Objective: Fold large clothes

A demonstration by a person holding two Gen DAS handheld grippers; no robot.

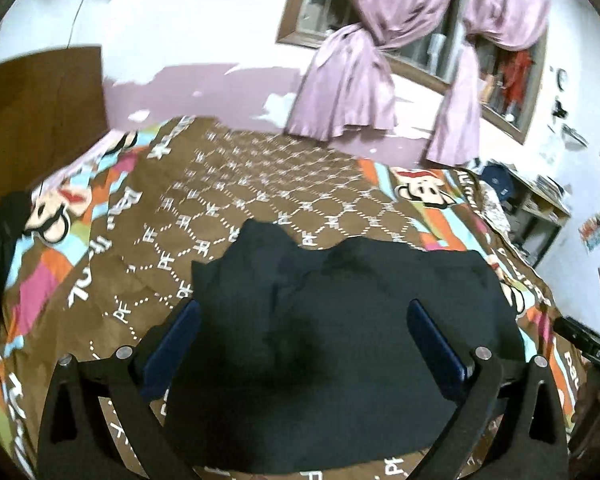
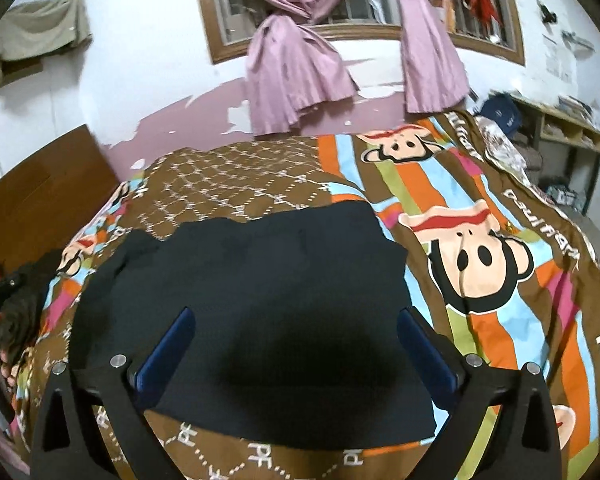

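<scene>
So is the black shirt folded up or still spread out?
Folded: the black shirt lies as a compact block on the bedspread, no sleeves sticking out.

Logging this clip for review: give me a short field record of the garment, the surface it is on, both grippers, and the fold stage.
garment: dark garment, lying in a compact, partly folded heap with uneven far edges
surface: bed with cartoon-print sheet
left gripper: jaws open, over the garment, holding nothing
right gripper: jaws open, over the garment, holding nothing
background: pink curtains at a window
fold stage: partly folded, not neat yet
</scene>
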